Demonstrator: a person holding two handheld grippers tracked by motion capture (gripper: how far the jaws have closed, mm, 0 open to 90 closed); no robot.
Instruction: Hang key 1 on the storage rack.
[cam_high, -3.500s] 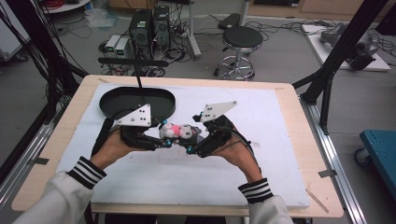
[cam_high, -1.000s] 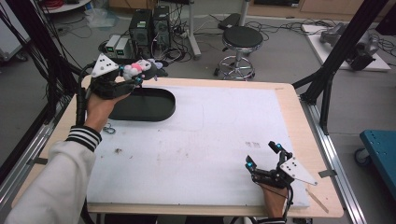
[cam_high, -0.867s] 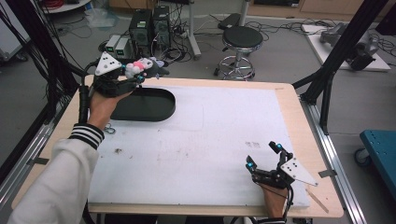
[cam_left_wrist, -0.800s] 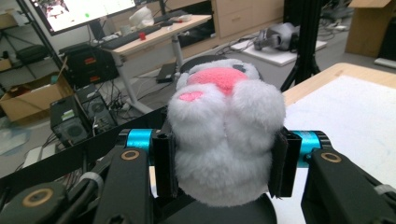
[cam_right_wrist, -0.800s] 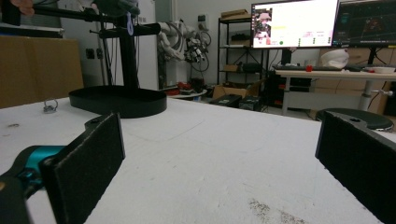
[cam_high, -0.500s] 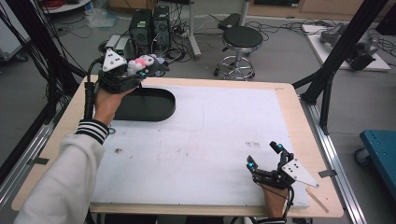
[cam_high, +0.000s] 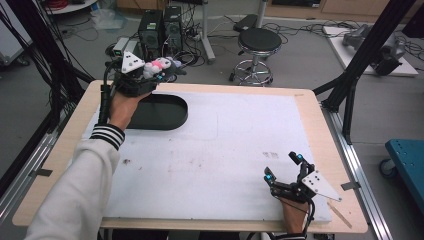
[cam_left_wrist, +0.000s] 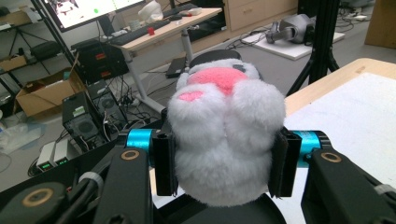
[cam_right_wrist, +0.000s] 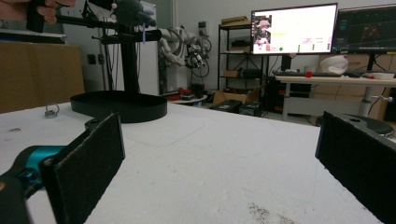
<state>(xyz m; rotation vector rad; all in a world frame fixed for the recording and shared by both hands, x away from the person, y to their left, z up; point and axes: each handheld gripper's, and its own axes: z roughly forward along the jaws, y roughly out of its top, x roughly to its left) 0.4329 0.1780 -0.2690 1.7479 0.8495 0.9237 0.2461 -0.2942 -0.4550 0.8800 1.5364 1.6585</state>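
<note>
Your left gripper (cam_high: 161, 70) is clamped on the plush toy (cam_left_wrist: 226, 135): in the left gripper view both black pads press into the white fur from either side, and the toy's pink patches face up and away from the camera. In the high view you hold that gripper raised at the far left corner of the table (cam_high: 305, 100), and the plush toy (cam_high: 156, 66) sits above the far edge of the black oval tray (cam_high: 167, 112), partly past the table's edge. The tray lies on the white mat (cam_high: 225, 145) near that corner, and your left hand (cam_high: 124, 103) is over its left part. Your right gripper (cam_high: 283, 167) rests low on the mat at the near right corner, well apart from the tray and the toy. Its jaws stand spread wide with nothing between them; the right gripper view shows bare mat between the two pads, with the tray (cam_right_wrist: 119, 106) farther off. A small metal ring (cam_right_wrist: 51, 110) lies on the mat just beside the tray.
</note>
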